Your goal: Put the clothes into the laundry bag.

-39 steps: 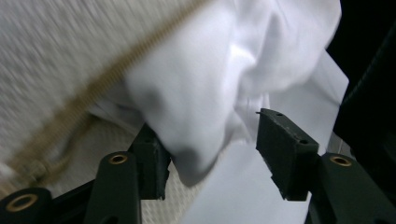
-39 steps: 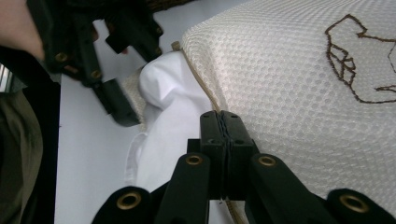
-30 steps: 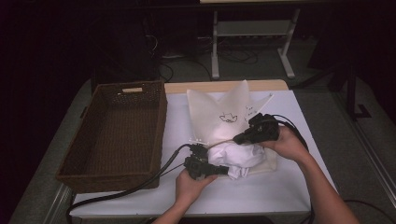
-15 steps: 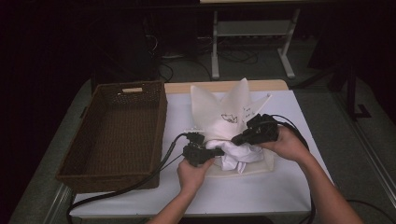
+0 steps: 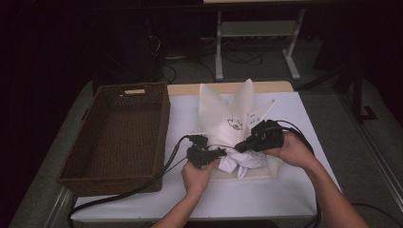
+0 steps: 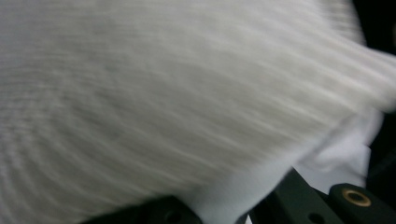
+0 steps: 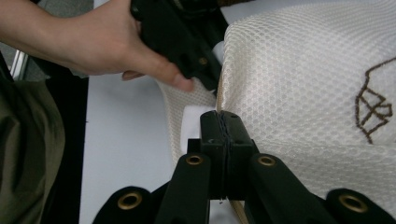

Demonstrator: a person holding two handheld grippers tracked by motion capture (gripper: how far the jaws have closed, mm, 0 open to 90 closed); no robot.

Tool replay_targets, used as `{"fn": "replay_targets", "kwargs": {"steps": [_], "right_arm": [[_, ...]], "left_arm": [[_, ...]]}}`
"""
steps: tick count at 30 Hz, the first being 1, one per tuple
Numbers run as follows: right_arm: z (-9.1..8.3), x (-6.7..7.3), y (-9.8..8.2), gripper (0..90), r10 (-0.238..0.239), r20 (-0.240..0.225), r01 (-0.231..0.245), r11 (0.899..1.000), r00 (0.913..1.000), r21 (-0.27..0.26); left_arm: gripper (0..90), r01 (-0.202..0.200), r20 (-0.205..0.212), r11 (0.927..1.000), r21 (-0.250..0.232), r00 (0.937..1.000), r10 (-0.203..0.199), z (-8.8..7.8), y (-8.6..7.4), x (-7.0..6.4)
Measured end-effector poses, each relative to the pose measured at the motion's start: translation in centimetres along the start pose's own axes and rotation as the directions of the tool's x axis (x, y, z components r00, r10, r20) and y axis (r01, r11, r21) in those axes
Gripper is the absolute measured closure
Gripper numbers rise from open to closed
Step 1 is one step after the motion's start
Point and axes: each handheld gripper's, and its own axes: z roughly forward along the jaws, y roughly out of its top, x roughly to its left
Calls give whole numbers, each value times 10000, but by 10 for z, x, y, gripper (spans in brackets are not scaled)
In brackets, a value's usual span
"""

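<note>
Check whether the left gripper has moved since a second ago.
Yes. In the high view the left gripper has shifted away from the table's near edge, toward the mesh bag, its jaws shut on white cloth.

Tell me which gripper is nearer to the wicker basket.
Left. The left gripper sits just right of the wicker basket, clamped on the white cloth. The right gripper is farther right, past the left one, shut on the mesh bag.
</note>
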Motion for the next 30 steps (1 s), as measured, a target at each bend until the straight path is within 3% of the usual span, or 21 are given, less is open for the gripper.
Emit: {"fn": "replay_targets", "kwargs": {"steps": [2, 8, 10, 14, 18, 21, 23, 25, 28, 30], "right_arm": [[4, -3, -2, 887, 86, 163, -88, 9999, 9998, 98], [7, -14, -7, 887, 445, 246, -444, 9990, 9987, -44], [4, -15, -8, 886, 489, 310, -483, 9986, 9983, -199], [2, -19, -9, 886, 664, 343, -654, 9975, 9972, -286], [4, -21, -9, 887, 684, 341, -674, 9973, 9971, -296], [6, -20, -9, 886, 670, 399, -659, 9974, 9970, -295], [7, -21, -9, 886, 739, 371, -727, 9968, 9966, -319], [11, -20, -7, 886, 702, 342, -693, 9972, 9969, -290], [15, -20, -5, 887, 603, 287, -596, 9979, 9978, -253], [15, -20, -5, 887, 656, 111, -651, 9970, 9978, -406]], "left_arm": [[844, 95, -120, 9999, 65, 9999, -94, 0, 0, 3], [721, -437, -282, 9967, 680, 9986, 457, -15, -3, -1], [676, -412, -121, 9947, 944, 9990, 425, -21, -5, -1], [564, -434, 237, 9938, 1020, 9989, 412, -32, -10, -7], [490, -170, 1017, 9944, 1042, 9948, 64, -35, -14, -18], [478, 272, 1408, 9938, 1077, 9891, -423, -30, -14, -17], [471, 911, 1589, 9901, 1065, 9814, -1074, -23, -13, -10], [468, 1326, 1626, 9861, 1001, 9756, -1477, -16, -12, -6], [503, 1300, 1598, 9886, 754, 9771, -1407, -9, -8, -5], [634, 1254, 1421, 9904, 581, 9809, -1326, -6, -5, -2]]}}
